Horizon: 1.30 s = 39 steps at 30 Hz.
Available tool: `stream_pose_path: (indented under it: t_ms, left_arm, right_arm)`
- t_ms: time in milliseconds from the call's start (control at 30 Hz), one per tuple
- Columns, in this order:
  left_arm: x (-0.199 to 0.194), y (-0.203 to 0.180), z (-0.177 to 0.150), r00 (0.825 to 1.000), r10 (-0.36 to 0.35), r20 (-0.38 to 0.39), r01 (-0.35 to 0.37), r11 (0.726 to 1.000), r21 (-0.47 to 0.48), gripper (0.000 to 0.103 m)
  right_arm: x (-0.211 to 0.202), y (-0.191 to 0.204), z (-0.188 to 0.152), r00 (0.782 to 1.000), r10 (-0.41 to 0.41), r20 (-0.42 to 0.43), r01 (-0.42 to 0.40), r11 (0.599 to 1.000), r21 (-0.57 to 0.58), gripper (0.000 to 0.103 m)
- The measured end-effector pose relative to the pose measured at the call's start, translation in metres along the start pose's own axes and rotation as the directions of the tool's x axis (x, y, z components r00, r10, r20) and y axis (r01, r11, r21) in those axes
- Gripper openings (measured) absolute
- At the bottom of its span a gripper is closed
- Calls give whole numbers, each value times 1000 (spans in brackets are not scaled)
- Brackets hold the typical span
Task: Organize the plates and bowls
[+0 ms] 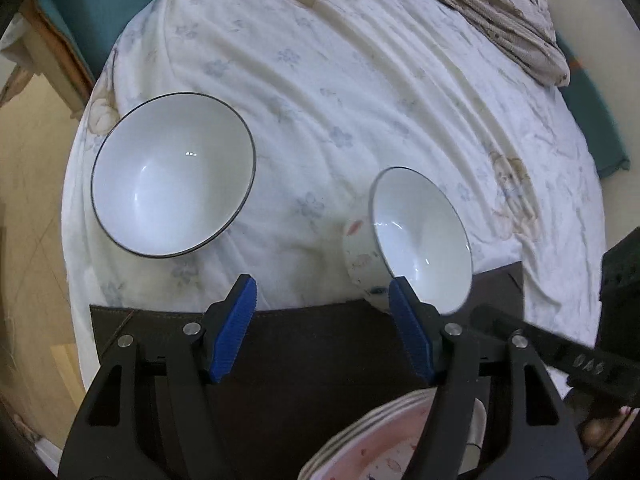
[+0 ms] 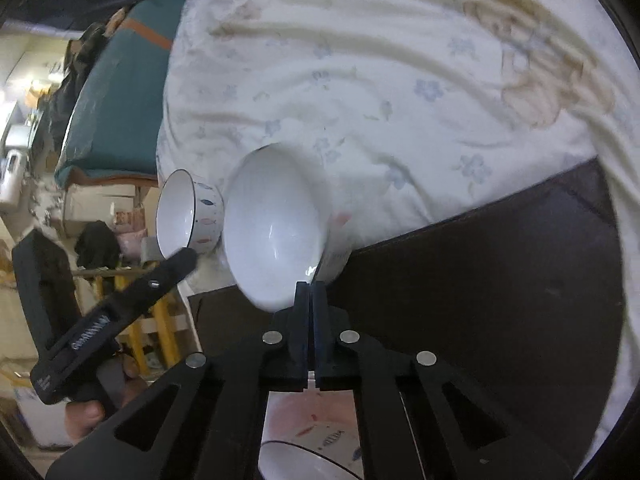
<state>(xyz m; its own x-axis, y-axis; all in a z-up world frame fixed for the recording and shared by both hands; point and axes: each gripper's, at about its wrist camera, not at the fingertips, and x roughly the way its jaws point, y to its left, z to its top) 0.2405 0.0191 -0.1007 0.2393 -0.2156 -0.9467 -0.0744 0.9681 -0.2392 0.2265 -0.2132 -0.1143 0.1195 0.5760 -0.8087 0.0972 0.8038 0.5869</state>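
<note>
Bowls sit on a bed covered with a white flowered sheet (image 1: pixel 360 80), and a dark mat (image 1: pixel 304 344) lies at its near edge. In the left wrist view, a white bowl with a dark rim (image 1: pixel 172 176) rests on the sheet at the left, tilted toward the camera and apart from everything else. The left gripper (image 1: pixel 324 308) hovers over the mat with its blue-padded fingers spread wide, holding nothing. Just right of it, a second white bowl (image 1: pixel 422 236) is held tipped on its side, its rim pinched by the right gripper (image 2: pixel 310 290), whose fingers are pressed together on the bowl's lower edge. This bowl's outer wall carries small painted marks. Below, at the near edge of the frame, a stack of plates (image 1: pixel 372 444) with pinkish decoration rests on the mat. In the right wrist view, another white bowl (image 2: pixel 304 460) with fish-like markings shows partly beneath the gripper.
</note>
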Motion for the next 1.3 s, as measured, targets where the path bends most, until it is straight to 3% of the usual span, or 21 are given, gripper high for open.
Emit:
stream_pose_path:
  t_ms: [100, 133, 167, 233, 300, 333, 367, 433, 533, 600, 667, 700, 800, 833, 933, 1133, 1300]
  left_arm:
    - [-1, 4, 4, 999, -48, 11, 48, 998, -38, 63]
    - [-3, 3, 6, 998, -57, 22, 58, 997, -43, 63]
    - [-3, 2, 8, 998, -61, 27, 63, 997, -39, 63]
    - [1, -2, 11, 998, -53, 23, 54, 998, -26, 63]
    - [11, -6, 15, 999, -32, 3, 32, 999, -16, 63]
    - [16, -6, 15, 1000, -23, -3, 23, 1000, -16, 62]
    - [21, -7, 16, 1000, -13, -9, 13, 1000, -15, 62]
    - [32, -10, 14, 1000, 1, -29, -1, 1000, 4, 50]
    - [45, -15, 11, 997, -1, -72, 3, 999, 33, 42]
    - [50, -17, 10, 997, 18, -80, -13, 999, 52, 33]
    - [54, -15, 7, 995, 32, -90, -28, 998, 48, 23]
    - [54, -13, 6, 995, 25, -93, -22, 999, 30, 15]
    - [51, -19, 1, 993, 64, -101, -60, 997, 41, 13]
    - [51, -20, 0, 992, 74, -102, -70, 996, 49, 13]
    - [47, -22, 0, 991, 75, -108, -70, 996, 46, 14]
    - [24, -22, -1, 996, 65, -69, -61, 997, 51, 14]
    - [-2, -28, -3, 999, 39, -34, -37, 998, 49, 14]
  right_arm:
    - [-4, -14, 2, 998, 32, 45, -35, 998, 54, 1]
    - [-6, -18, 5, 997, 54, 56, -58, 995, 78, 8]
    - [-8, -21, 7, 997, 58, 56, -63, 994, 94, 8]
    - [-11, -20, 15, 997, 37, 61, -42, 996, 78, 10]
    - [-14, -17, 22, 997, -8, 78, 4, 999, 45, 19]
    - [-13, -20, 25, 997, -15, 78, 12, 999, 47, 31]
    - [-11, -22, 26, 997, -8, 73, 4, 998, 58, 53]
    - [-4, -27, 29, 997, 32, 63, -37, 996, 80, 66]
    - [7, -32, 31, 999, 14, 41, -18, 996, 87, 66]
    - [15, -31, 30, 999, -13, 34, 10, 997, 73, 58]
    - [28, -31, 28, 999, -37, 5, 36, 998, 60, 37]
    - [31, -34, 26, 999, -34, -2, 34, 998, 62, 36]
    - [37, -34, 23, 1000, 17, -1, -17, 998, 68, 28]
    - [37, -32, 23, 1000, 21, -3, -21, 998, 60, 21]
    - [36, -21, 22, 999, -39, 14, 39, 999, -13, 19]
    - [24, -3, 18, 993, -72, 92, 82, 991, -102, 16]
    - [6, 1, 18, 993, -36, 113, 46, 995, -86, 15]
